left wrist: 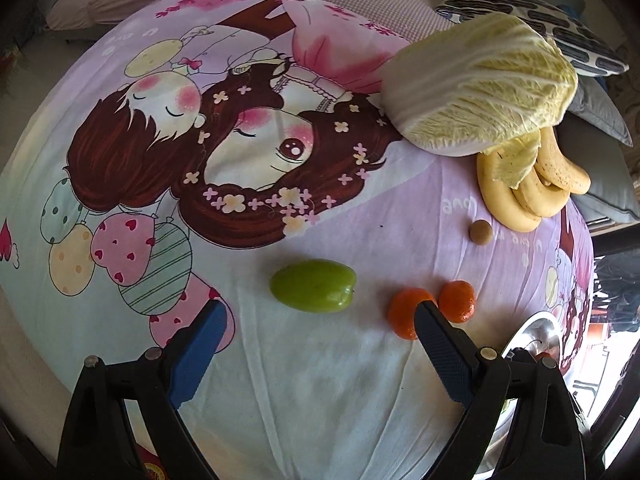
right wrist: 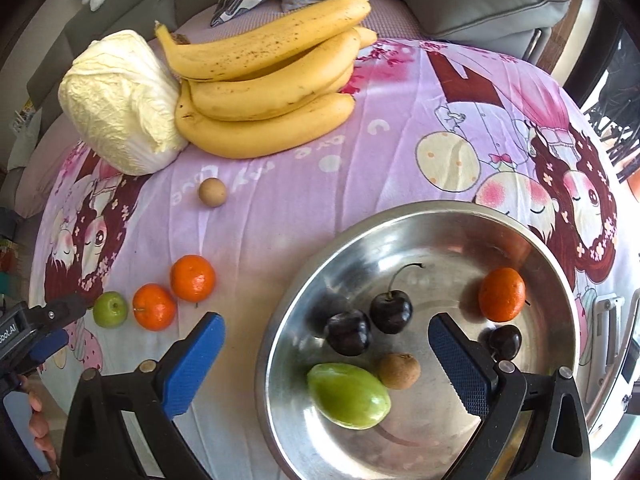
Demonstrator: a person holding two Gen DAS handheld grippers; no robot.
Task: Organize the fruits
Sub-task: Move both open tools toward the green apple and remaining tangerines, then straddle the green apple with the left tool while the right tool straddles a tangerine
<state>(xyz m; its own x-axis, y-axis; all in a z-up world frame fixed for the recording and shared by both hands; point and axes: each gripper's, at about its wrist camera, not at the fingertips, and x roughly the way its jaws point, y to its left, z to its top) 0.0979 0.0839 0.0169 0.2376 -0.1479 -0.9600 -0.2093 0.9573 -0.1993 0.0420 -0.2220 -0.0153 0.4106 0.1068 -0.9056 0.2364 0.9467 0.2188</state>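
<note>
In the left wrist view a green fruit (left wrist: 313,286) lies on the cartoon-print cloth just ahead of my open, empty left gripper (left wrist: 320,320). Two mandarins (left wrist: 404,314) (left wrist: 458,300) sit by its right finger, a small brown longan (left wrist: 480,232) beyond. In the right wrist view my right gripper (right wrist: 326,334) is open and empty over the near rim of a steel bowl (right wrist: 440,220). The bowl holds a green fruit (right wrist: 348,396), a longan (right wrist: 399,371), dark cherries (right wrist: 390,311) and a mandarin (right wrist: 502,294). Outside lie two mandarins (right wrist: 193,278) (right wrist: 154,306), a green fruit (right wrist: 110,309) and a longan (right wrist: 212,192).
A bunch of bananas (right wrist: 264,92) and a napa cabbage (right wrist: 120,100) lie at the far side of the cloth, also in the left wrist view (left wrist: 476,88). Grey and patterned cushions (right wrist: 480,4) sit behind. The left gripper (right wrist: 36,328) shows at the left edge.
</note>
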